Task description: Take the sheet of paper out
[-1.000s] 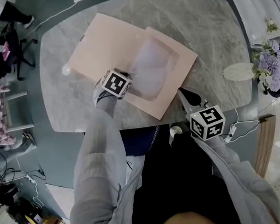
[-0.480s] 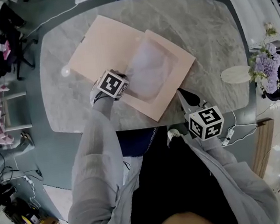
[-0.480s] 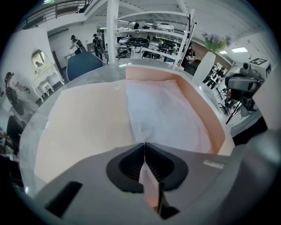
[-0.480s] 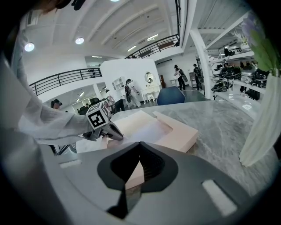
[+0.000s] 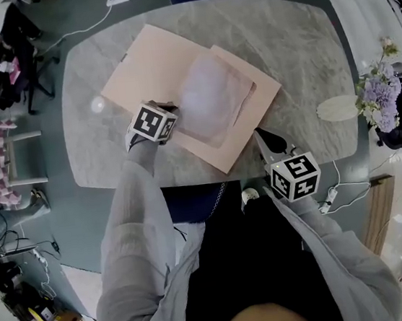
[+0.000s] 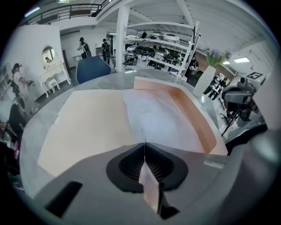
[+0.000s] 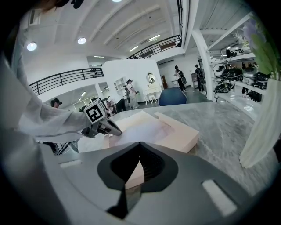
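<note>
- The left gripper (image 5: 174,111) is clamped on the near-left edge of the sheet (image 5: 211,95). A pale strip of it shows between the closed jaws in the left gripper view.
- The sheet lies in the box (image 5: 237,143) and bulges above the rim at the held edge. The rest trails off to the right and far side, inside the walls.
- The right gripper (image 5: 260,136) is closed at the box's near-right corner, apparently pinching the wall to steady it.
- The lid (image 5: 143,60) lies flat on the table (image 5: 296,50), just left of the box.
- The sheet runs from the left pinch toward the far right, so the pull probably goes up and to the left, over the lid. The left hand is the one on it.
</note>
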### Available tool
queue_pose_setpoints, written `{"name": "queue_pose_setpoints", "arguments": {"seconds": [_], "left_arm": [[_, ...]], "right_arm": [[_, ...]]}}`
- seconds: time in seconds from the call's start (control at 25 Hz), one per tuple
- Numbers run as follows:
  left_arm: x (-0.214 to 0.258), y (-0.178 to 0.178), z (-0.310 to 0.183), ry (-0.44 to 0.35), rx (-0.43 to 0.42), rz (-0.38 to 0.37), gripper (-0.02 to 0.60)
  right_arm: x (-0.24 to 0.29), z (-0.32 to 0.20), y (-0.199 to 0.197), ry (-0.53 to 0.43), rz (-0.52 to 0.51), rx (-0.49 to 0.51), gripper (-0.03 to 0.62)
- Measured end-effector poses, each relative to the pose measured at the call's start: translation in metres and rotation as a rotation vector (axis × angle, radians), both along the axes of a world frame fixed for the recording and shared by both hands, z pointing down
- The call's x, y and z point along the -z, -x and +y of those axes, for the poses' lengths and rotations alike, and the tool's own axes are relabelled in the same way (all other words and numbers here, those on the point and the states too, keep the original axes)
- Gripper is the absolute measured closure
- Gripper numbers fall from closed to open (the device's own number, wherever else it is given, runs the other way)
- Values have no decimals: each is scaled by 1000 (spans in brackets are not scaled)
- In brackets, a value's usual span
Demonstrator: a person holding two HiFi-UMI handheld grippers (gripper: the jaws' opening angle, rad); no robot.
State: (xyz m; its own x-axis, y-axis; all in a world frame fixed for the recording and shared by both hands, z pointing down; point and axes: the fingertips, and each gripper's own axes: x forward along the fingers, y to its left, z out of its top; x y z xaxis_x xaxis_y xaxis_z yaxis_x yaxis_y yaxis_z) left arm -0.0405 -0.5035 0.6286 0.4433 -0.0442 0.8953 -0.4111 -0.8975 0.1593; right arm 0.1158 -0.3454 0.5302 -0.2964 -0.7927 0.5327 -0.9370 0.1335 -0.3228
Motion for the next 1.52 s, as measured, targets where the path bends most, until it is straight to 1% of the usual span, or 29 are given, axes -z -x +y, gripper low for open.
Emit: {"name": "queue_pose_setpoints", "arguments": {"seconds": [0.32, 0.52, 0.84, 1.12, 1.52], "left_arm": [[15, 9, -1, -18, 71, 51, 571], [29, 15, -11, -63, 123, 82, 571], [37, 21, -21, -134, 198, 104, 572], [43, 37, -35, -151, 279, 150, 572], [54, 66, -56, -204, 388, 188, 574]], "right_arm": [[7, -2, 8, -13, 6, 34, 583], [14, -3, 12, -23, 11, 46, 583], [15, 0, 11, -25, 14, 57, 583], [16, -5, 22, -34, 12, 70, 583], [19, -11, 29, -37, 20, 73, 583]]}}
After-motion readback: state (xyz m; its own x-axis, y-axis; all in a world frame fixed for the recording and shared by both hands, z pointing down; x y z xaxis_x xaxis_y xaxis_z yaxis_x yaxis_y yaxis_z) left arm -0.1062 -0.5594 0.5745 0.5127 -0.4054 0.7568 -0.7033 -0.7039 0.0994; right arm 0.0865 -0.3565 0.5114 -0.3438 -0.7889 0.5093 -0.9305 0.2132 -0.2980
